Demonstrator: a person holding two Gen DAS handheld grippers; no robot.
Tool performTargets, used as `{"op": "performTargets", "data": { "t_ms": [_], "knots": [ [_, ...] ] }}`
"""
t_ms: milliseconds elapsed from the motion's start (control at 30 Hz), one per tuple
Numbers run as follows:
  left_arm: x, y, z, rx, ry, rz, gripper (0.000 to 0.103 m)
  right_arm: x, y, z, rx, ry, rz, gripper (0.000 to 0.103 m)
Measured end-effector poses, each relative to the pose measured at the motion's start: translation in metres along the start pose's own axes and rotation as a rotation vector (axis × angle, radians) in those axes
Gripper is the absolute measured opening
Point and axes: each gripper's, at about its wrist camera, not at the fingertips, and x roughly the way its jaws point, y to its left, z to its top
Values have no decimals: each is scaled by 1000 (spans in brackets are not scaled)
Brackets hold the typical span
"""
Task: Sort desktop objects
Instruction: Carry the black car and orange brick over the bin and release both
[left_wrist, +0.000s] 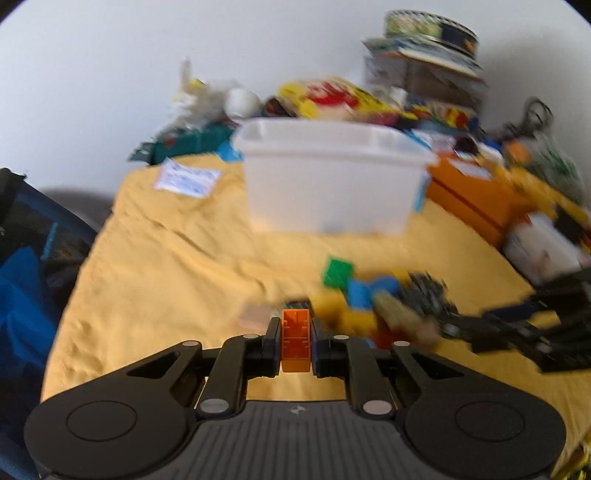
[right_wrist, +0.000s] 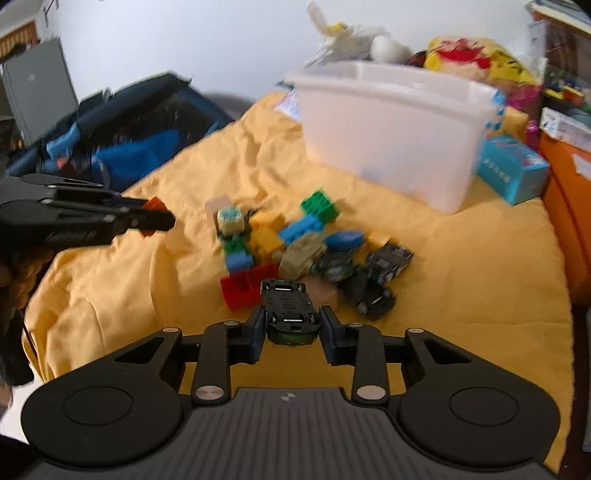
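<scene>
Left wrist view, orange brick (left_wrist: 295, 340) clamped between left gripper (left_wrist: 295, 341) fingers (left_wrist: 272, 341)

home playroom | toy bricks (right_wrist: 258, 236), toy cars (right_wrist: 369, 280), yellow cloth (right_wrist: 461, 277)

The left hand-held gripper (left_wrist: 294, 341) is black, with a grey ribbed base and two round bumps beside that base. Silver screws dot its arms. Its pads are dark blue. The right hand-held gripper (right_wrist: 291, 326) looks the same.
</scene>
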Motion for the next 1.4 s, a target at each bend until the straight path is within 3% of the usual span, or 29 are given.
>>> {"op": "performTargets", "data": {
  "t_ms": [300, 633, 900, 1167, 1267, 1333, 1367, 1400],
  "knots": [
    [21, 15, 69, -42, -73, 75, 18, -34, -25, 42, 93, -140, -57, 34],
    [51, 5, 163, -47, -155, 52, 18, -42, -73, 120, 162, -275, -143, 34],
    [96, 2, 215, -38, -133, 36, 18, -14, -109, 170, 188, -250, -184, 34],
    [127, 3, 238, -8, -95, 41, 18, 24, -125, 201, 162, -165, -192, 35],
    [136, 2, 240, 8, -78, 49, 24, 38, -130, 207, 176, -136, -189, 35],
    [138, 4, 238, -13, -74, 61, 51, 49, -131, 212, 167, -104, -204, 40],
    [137, 5, 237, -16, -76, 70, 54, 53, -131, 213, 163, -90, -212, 60],
    [136, 6, 234, -9, -77, 72, 54, 55, -131, 214, 160, -83, -216, 71]
  ]
}}
